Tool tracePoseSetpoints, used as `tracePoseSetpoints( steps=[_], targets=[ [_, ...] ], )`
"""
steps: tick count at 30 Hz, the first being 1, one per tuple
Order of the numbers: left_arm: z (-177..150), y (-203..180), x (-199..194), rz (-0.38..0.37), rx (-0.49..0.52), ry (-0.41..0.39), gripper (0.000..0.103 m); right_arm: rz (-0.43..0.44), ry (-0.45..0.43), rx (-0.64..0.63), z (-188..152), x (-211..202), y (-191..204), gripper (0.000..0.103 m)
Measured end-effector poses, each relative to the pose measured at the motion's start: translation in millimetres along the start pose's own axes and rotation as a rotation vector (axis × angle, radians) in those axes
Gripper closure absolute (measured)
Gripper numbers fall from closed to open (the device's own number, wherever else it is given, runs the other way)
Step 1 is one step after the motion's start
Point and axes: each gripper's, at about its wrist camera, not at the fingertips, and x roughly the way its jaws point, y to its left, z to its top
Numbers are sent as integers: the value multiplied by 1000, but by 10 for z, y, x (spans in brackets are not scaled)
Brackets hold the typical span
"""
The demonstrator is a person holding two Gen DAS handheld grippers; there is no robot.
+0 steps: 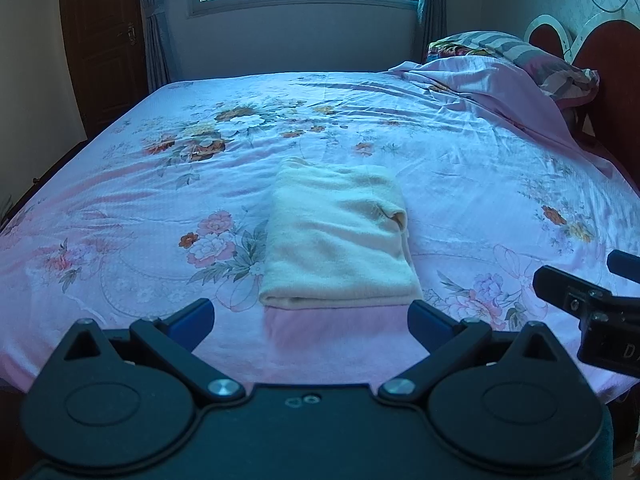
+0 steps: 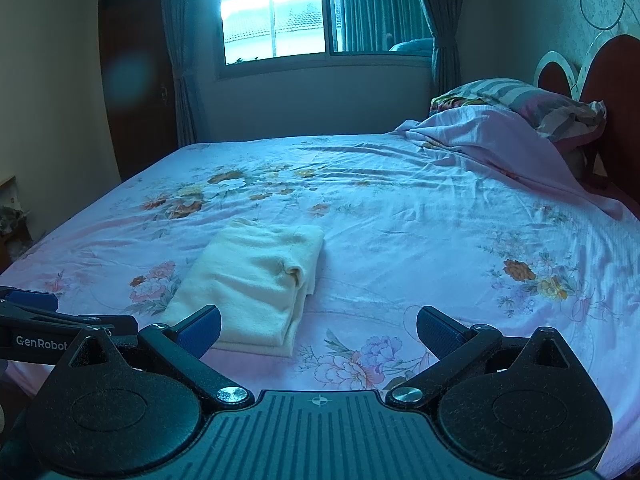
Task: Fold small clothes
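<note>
Two handheld grippers are hovering, jaws spread wide and holding nothing, before a folded cream garment [image 1: 336, 240] on a bed.

Lying in the lower centre of the left wrist view and the lower left of the right wrist view, the garment is sitting as a tidy layered rectangle on the pink floral bedsheet [image 1: 460, 152], which suggests the folding is finished or nearly so. Left gripper [image 1: 311, 320] is facing the near edge squarely, not touching it; right gripper [image 2: 319, 330] is pointing just right of the bundle, apart from it. A rumpled blanket [image 2: 500, 140] and pillow [image 2: 512, 96] are resting at upper right, well away.
</note>
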Motion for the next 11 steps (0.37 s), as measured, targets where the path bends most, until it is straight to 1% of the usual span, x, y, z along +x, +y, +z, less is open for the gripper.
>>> tracePoseSetpoints(
  steps=[4,6,9,11],
  targets=[
    [-3,18,55,-14,-7,7,2,-3,4,2,-15,20,-2,0],
    [-8,46,72,-48,-11,-11,2,-3,4,6,-21,25,-11,0],
    [6,73,104,-74,-20,-30,3,-8,-2,11,-32,44,-30,0],
    [48,97,164,-62,-21,-31,2,-15,5,18,-38,82,-58,0]
  ],
)
